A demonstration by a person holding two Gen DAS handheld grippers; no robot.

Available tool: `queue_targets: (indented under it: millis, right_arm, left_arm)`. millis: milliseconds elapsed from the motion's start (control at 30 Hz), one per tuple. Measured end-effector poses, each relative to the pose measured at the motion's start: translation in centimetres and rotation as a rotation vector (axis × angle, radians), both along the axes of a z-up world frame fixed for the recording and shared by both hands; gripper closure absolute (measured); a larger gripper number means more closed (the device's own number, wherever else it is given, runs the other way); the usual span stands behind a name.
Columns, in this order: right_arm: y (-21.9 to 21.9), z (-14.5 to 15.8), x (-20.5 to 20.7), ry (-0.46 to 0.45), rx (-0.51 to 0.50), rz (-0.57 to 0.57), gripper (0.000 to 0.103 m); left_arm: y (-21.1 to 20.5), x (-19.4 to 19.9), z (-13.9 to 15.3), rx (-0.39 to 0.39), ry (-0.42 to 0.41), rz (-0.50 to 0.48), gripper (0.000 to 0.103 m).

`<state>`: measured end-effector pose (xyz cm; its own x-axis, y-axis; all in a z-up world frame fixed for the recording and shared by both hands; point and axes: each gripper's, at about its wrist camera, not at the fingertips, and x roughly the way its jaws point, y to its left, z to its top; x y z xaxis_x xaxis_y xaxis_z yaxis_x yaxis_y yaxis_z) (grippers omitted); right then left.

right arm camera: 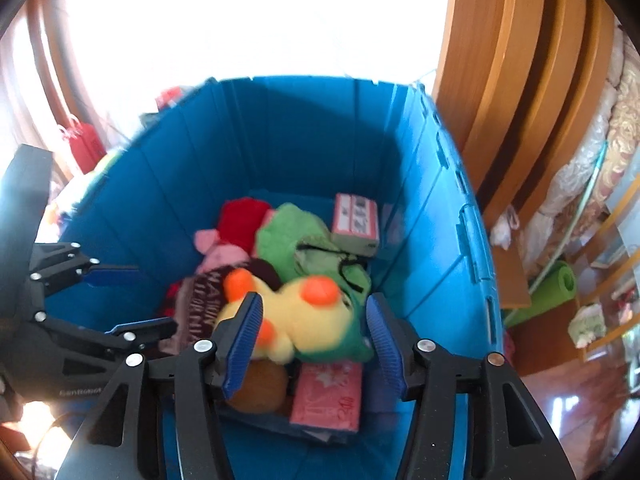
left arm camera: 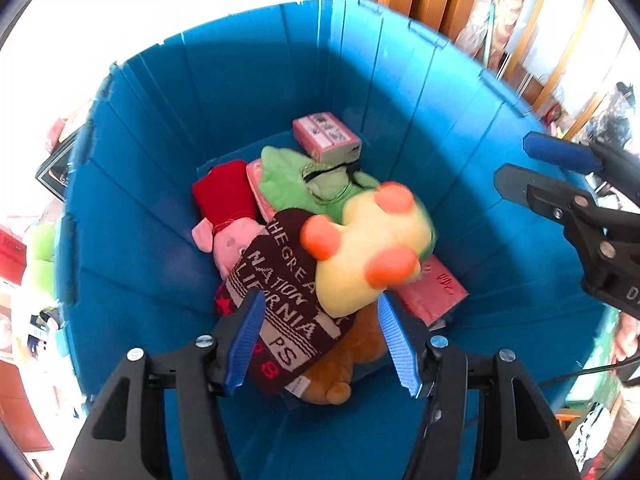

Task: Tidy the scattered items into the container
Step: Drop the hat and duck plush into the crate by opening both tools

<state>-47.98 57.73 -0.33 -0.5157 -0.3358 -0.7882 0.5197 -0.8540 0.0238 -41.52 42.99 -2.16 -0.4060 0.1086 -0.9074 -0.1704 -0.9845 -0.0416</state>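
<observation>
We read the drop as done — the blue container [left arm camera: 248,80] holds the yellow plush [left arm camera: 376,248] at centre, pink box [left arm camera: 326,136] at twelve o'clock. Left gripper [left arm camera: 320,340] and right gripper [right arm camera: 312,344] stand spread, empty; next, fetch another item.

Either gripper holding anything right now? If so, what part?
Nothing is held. The left gripper and right gripper both have open jaws above the blue plastic bin; the yellow plush toy with orange feet lies loose inside.
</observation>
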Motion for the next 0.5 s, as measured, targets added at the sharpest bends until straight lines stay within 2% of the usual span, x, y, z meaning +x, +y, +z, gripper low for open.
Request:
queue_targets:
  millis: [133,167,267,500]
  right_arm:
    - [1.0,2.8,2.9,0.080,-0.099,0.009,0.039]
    - [1.2,3.3,3.6,0.104,-0.122,0.010,0.034]
    - [1.6,4.6,5.8,0.169,-0.167,0.014,0.029]
    - [0.6,4.9,9.5,0.275,-0.195,-0.009,0.021]
  left_arm:
    - [-0.4,2.4,2.0,0.002,0.109,0.022,0.045]
    - [-0.6,3.0,2.3,0.018,0.127,0.030,0.045]
    - [-1.6,4.4,2.9,0.056,0.167,0.067,0.045]
    - [-3.8,8.6,4.6,0.000,0.342,0.182,0.045]
